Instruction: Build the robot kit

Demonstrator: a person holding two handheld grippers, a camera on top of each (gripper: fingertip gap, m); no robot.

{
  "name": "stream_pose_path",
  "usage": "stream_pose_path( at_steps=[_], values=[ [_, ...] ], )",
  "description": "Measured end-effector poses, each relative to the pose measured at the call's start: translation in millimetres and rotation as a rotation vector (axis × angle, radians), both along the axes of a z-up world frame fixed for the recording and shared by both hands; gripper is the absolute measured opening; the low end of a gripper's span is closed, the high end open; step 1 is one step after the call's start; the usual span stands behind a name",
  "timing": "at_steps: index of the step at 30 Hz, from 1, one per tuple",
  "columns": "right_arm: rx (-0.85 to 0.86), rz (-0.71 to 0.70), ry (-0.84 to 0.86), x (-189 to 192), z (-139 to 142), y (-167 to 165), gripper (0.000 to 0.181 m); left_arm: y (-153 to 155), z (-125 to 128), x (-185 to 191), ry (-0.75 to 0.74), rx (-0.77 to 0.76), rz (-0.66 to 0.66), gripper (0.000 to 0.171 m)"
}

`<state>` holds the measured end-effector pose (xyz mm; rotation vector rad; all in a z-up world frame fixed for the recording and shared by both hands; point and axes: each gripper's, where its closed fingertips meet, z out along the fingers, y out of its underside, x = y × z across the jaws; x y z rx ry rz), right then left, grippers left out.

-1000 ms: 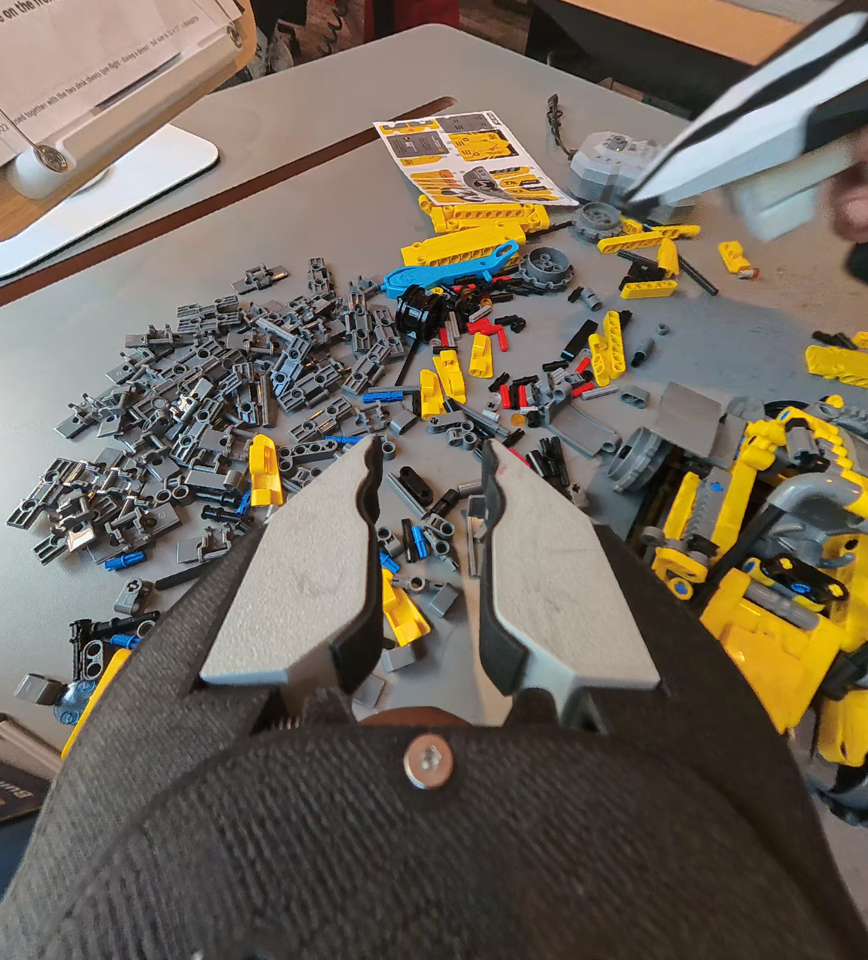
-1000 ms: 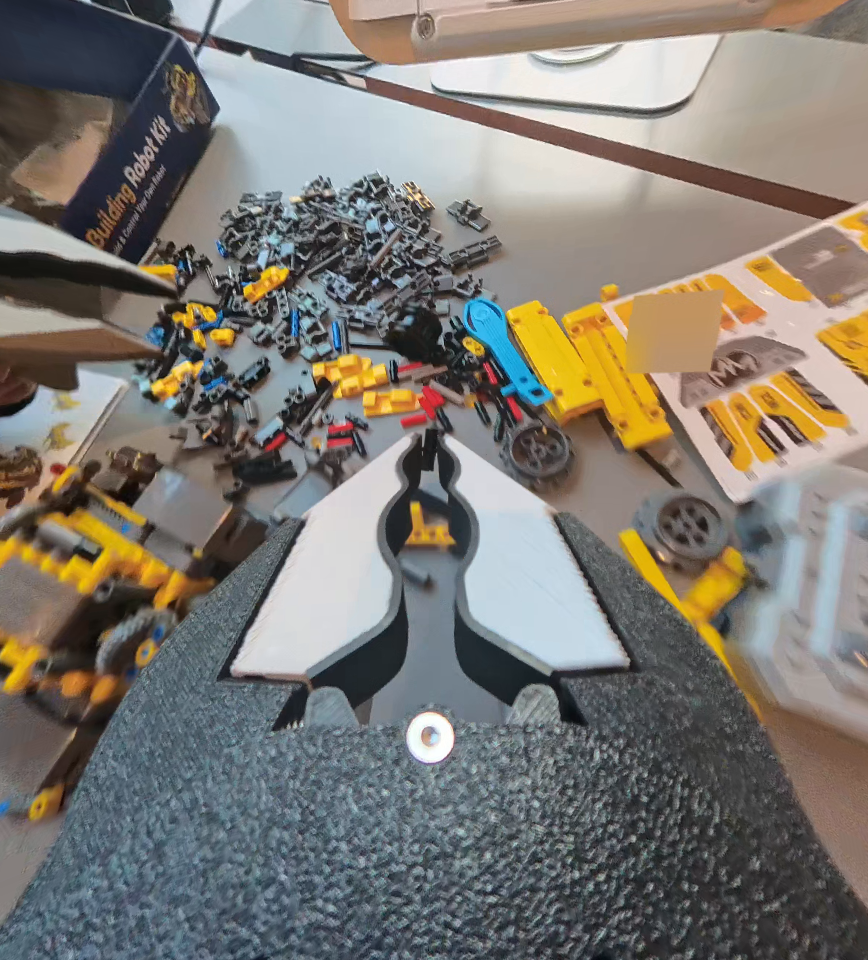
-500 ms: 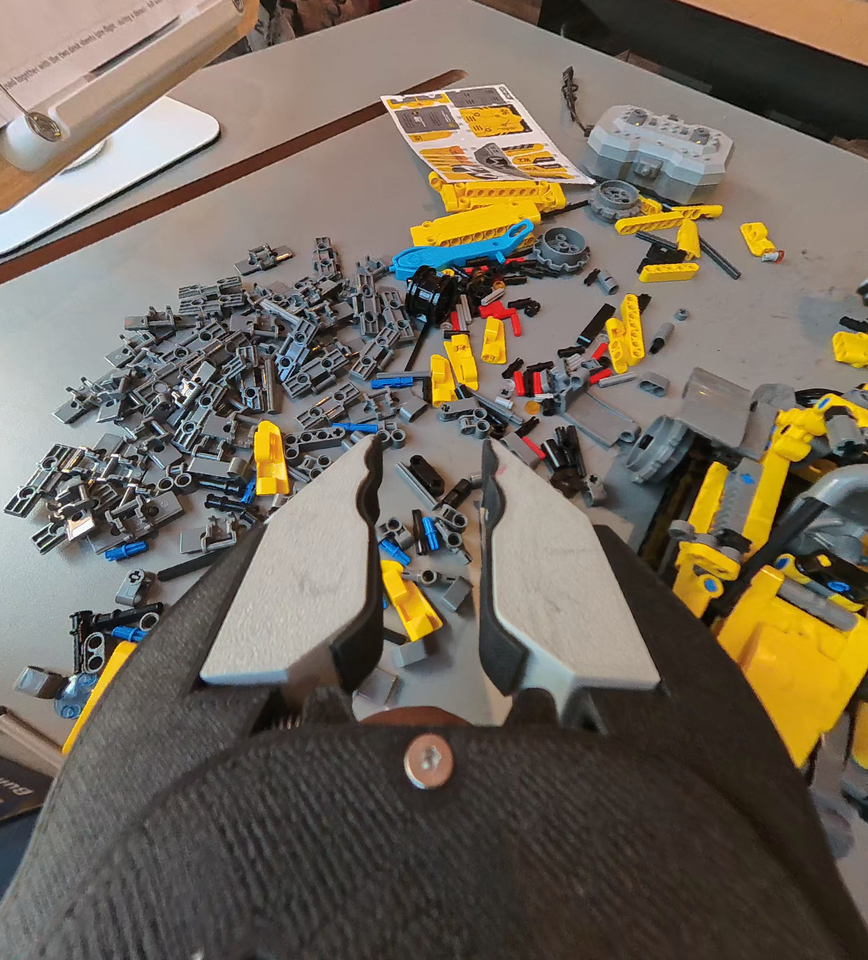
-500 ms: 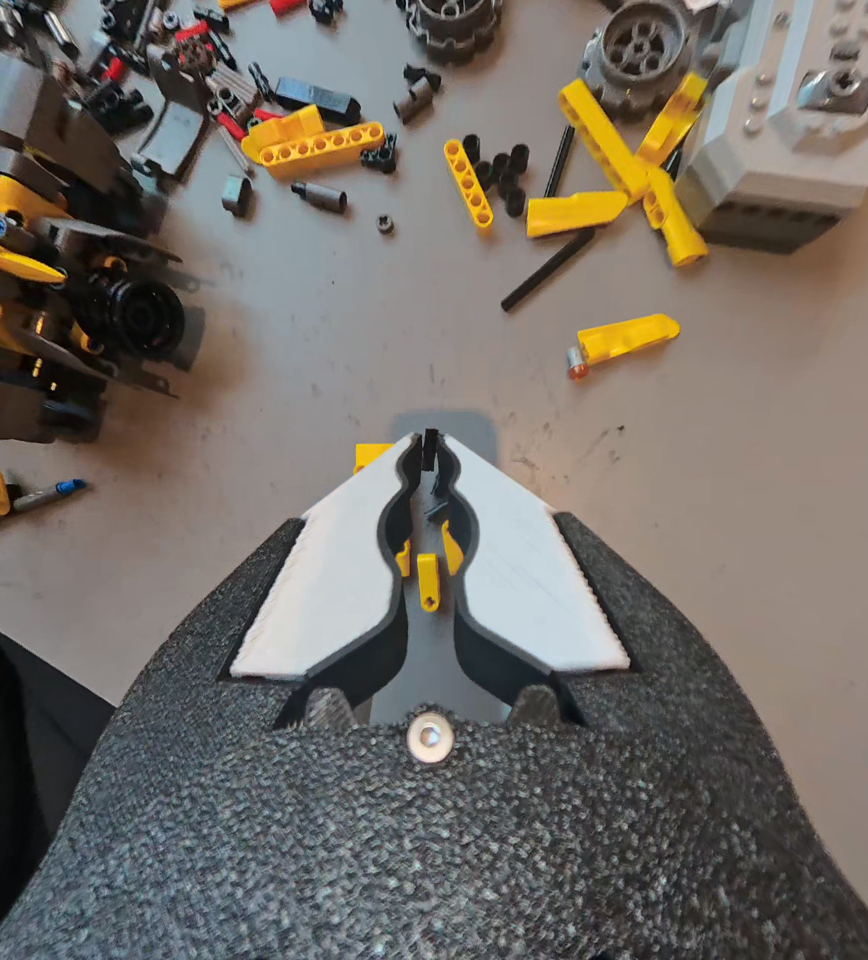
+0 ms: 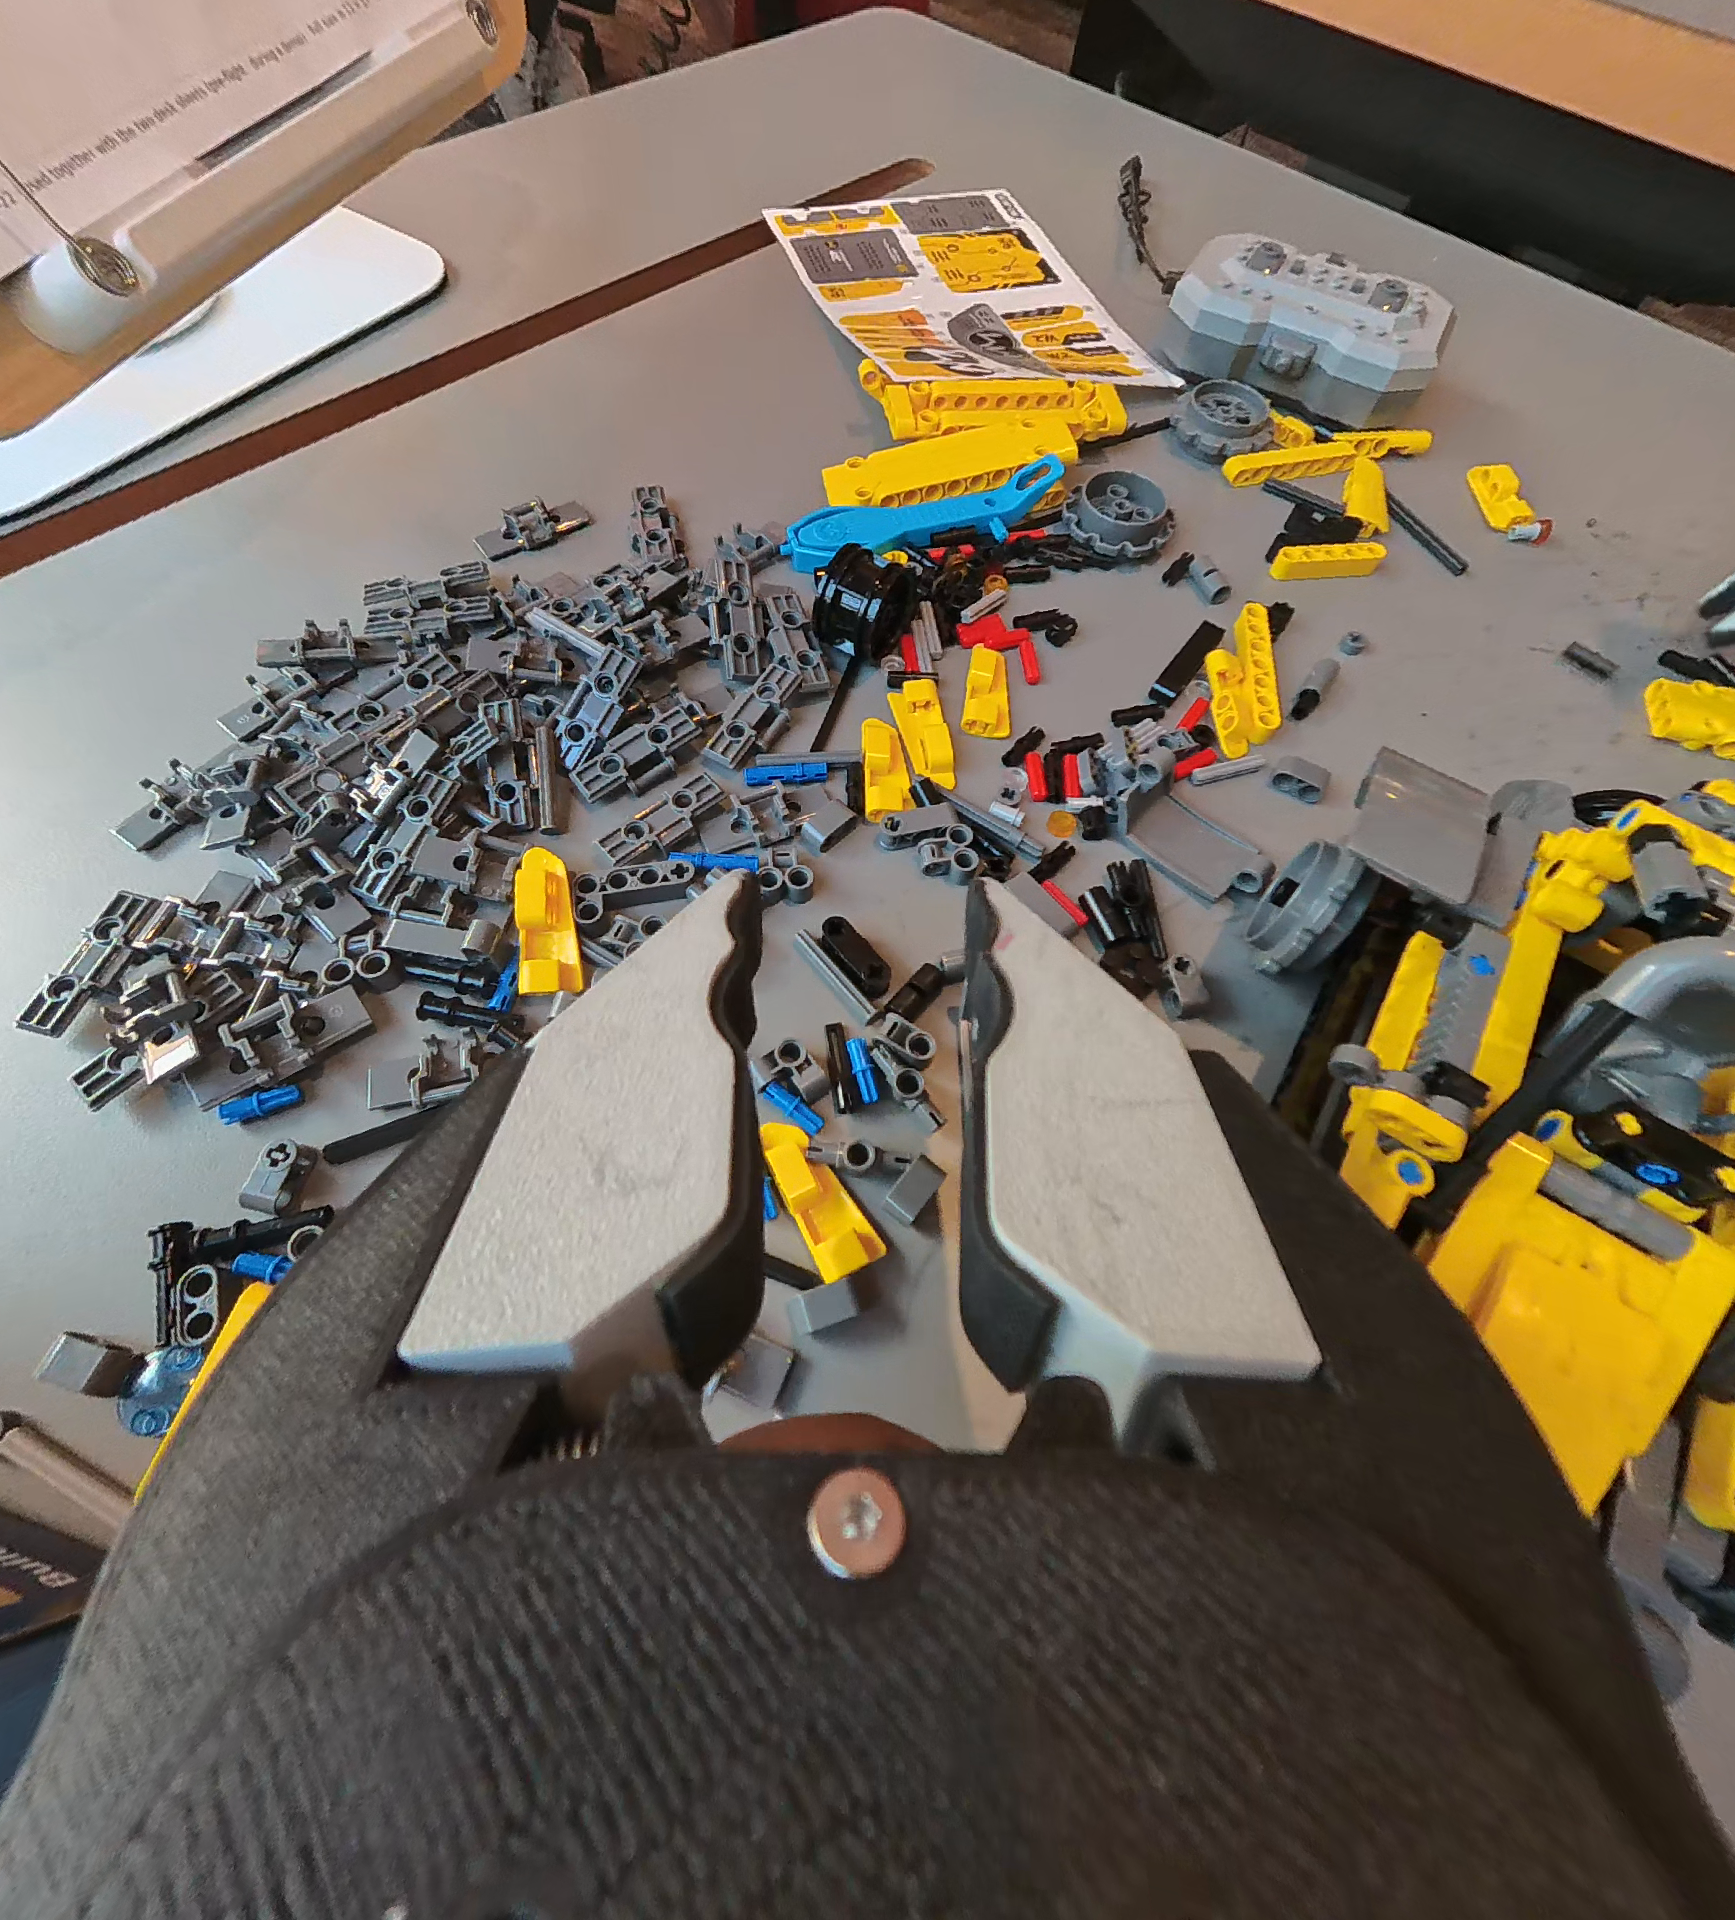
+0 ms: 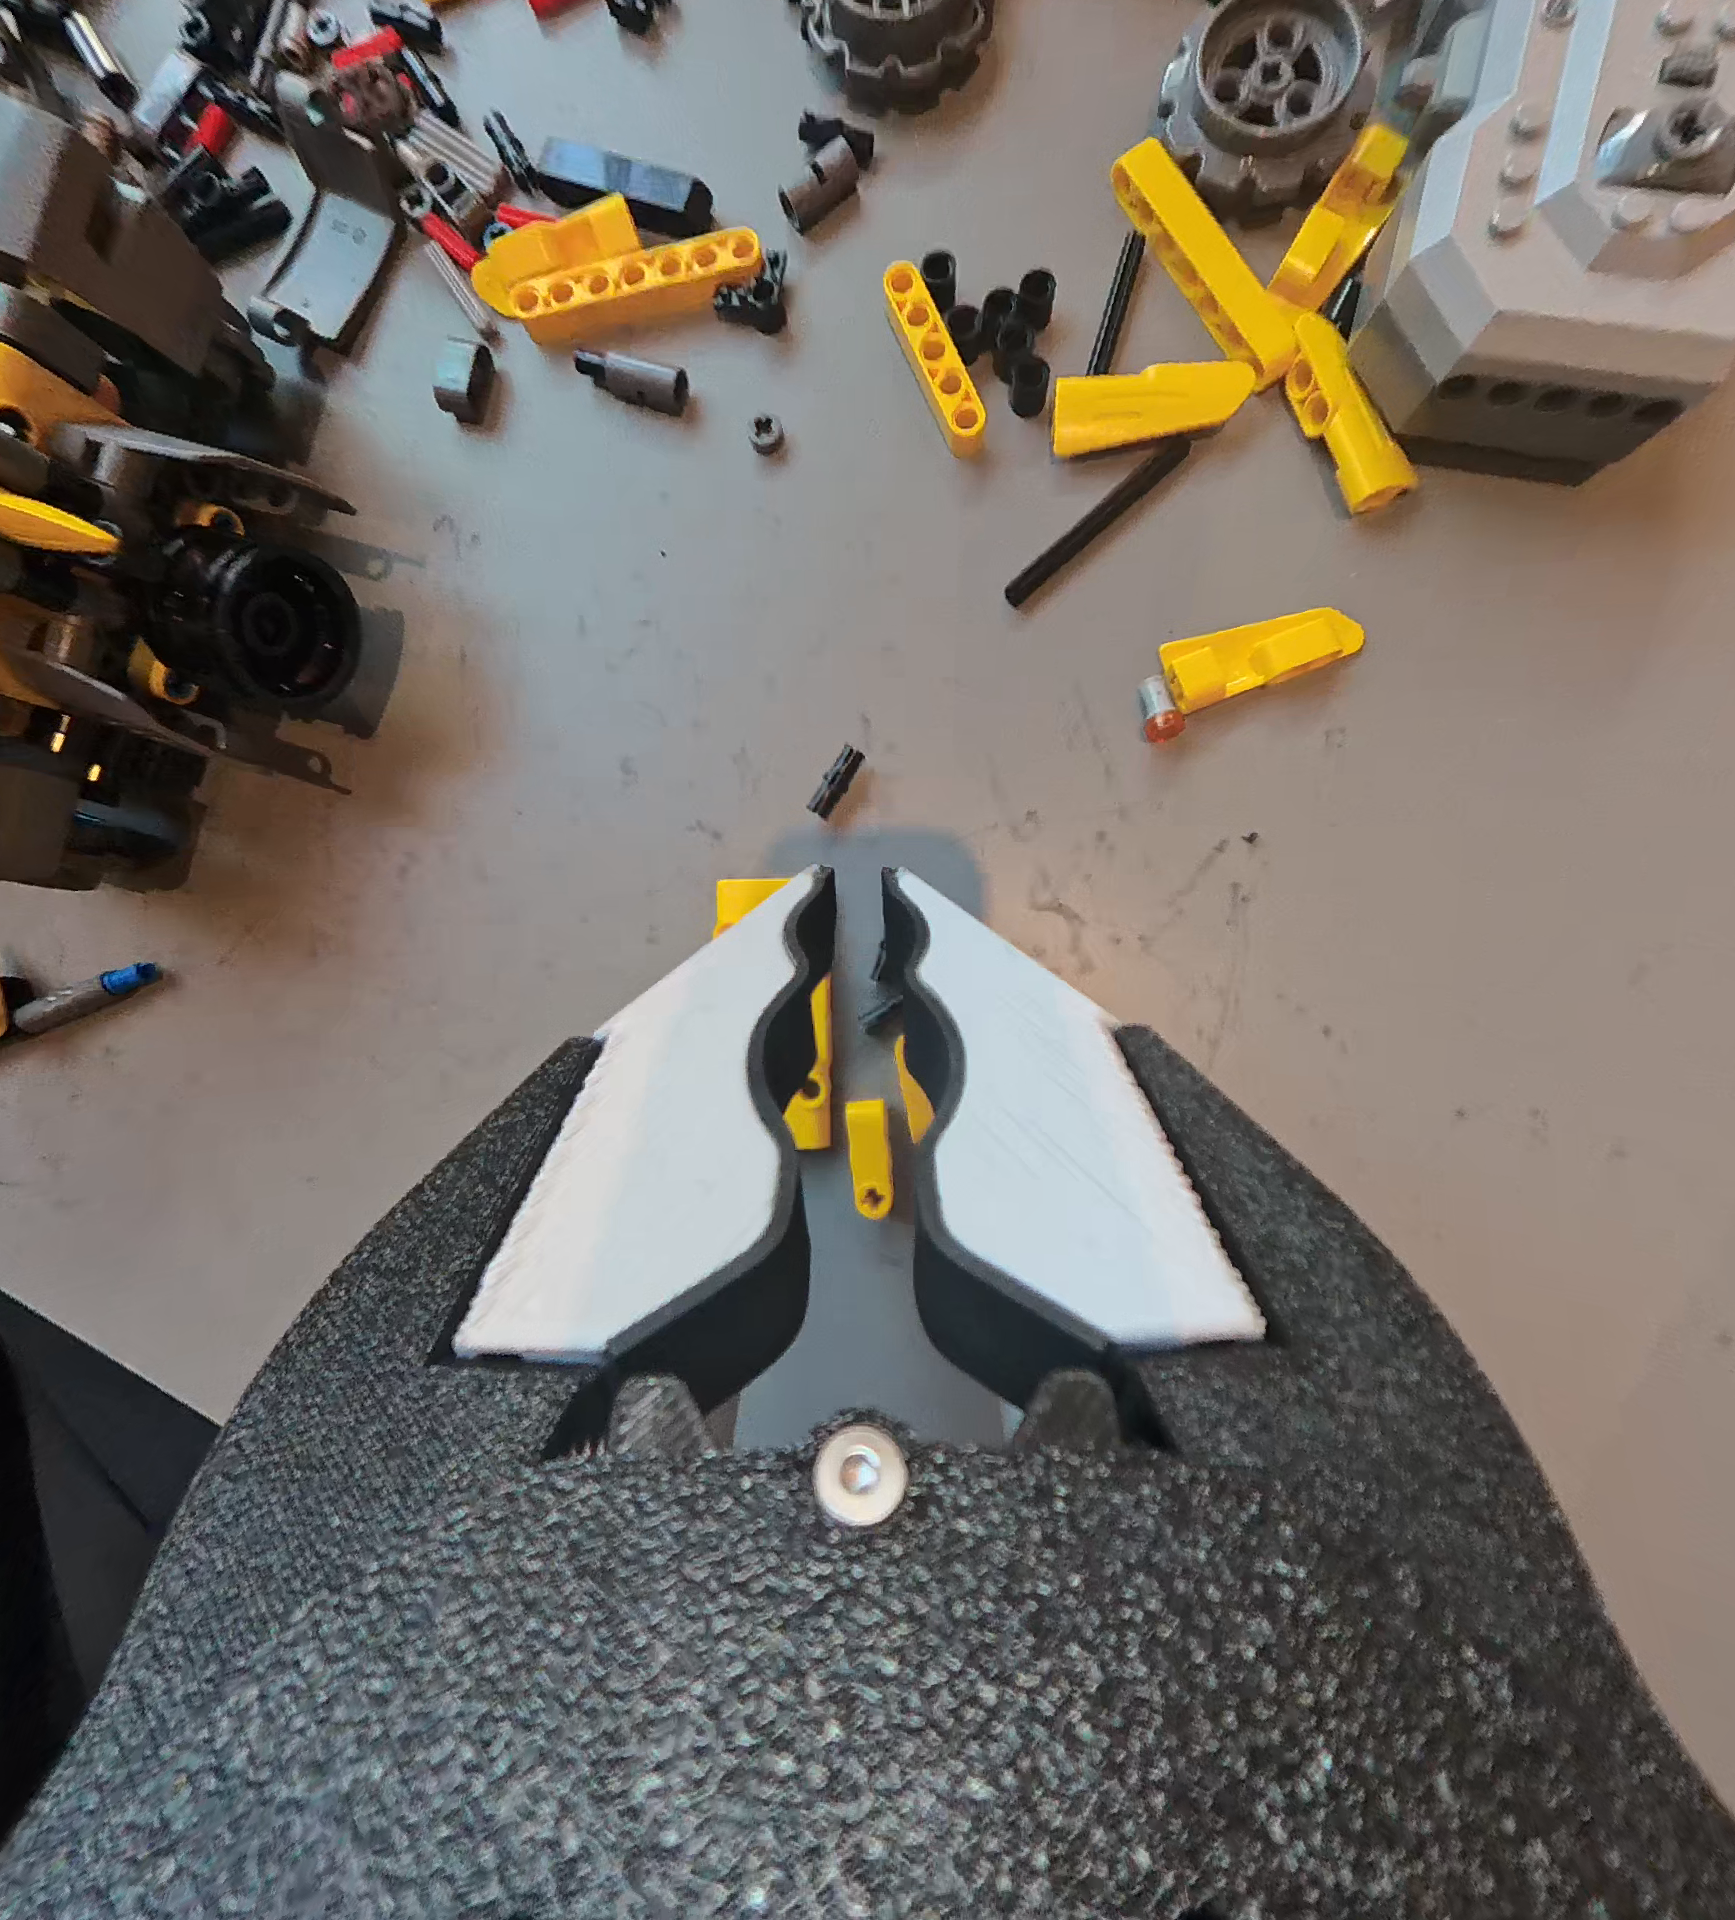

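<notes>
My left gripper (image 5: 858, 894) is open and empty. It hangs over small loose black, blue and grey pins and a yellow piece (image 5: 821, 1195), next to a pile of dark grey track links (image 5: 406, 790). A partly built yellow vehicle (image 5: 1569, 1091) stands to its right and also shows in the right wrist view (image 6: 63, 520). My right gripper (image 6: 858, 878) has its jaws slightly apart and holds nothing. A small black pin (image 6: 835, 779) lies on the table just ahead of its tips. A grey plate (image 6: 946, 862) with yellow pieces (image 6: 865, 1153) lies below it.
A grey battery box (image 5: 1304, 312) sits at the far right, also in the right wrist view (image 6: 1621, 208). A sticker sheet (image 5: 956, 291), yellow beams (image 6: 624, 275), grey wheels (image 5: 1117, 509) and a white stand base (image 5: 167, 343) lie around. The table's front edge (image 6: 63, 1320) is close. The gap from one gripper's tips to the other's is roughly 30 centimeters. The left tips stand about 7 centimeters off the yellow piece (image 5: 821, 1195).
My right gripper swung down from over the parts to the table near the front edge, then opened slightly and let go of the black pin. My left gripper barely moved.
</notes>
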<state>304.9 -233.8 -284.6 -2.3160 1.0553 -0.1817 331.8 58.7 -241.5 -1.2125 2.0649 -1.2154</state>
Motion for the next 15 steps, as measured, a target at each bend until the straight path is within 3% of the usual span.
stream_pose_path(
  at_steps=[10,15],
  values=[
    [0.035,0.004,-0.139,10,27,19,0.006,-4,1,-2,-0.006,0.005,-0.013,0.036],
    [0.044,-0.102,-0.422,34,71,10,0.003,-8,1,-4,-0.006,0.006,-0.024,0.036]
  ],
)
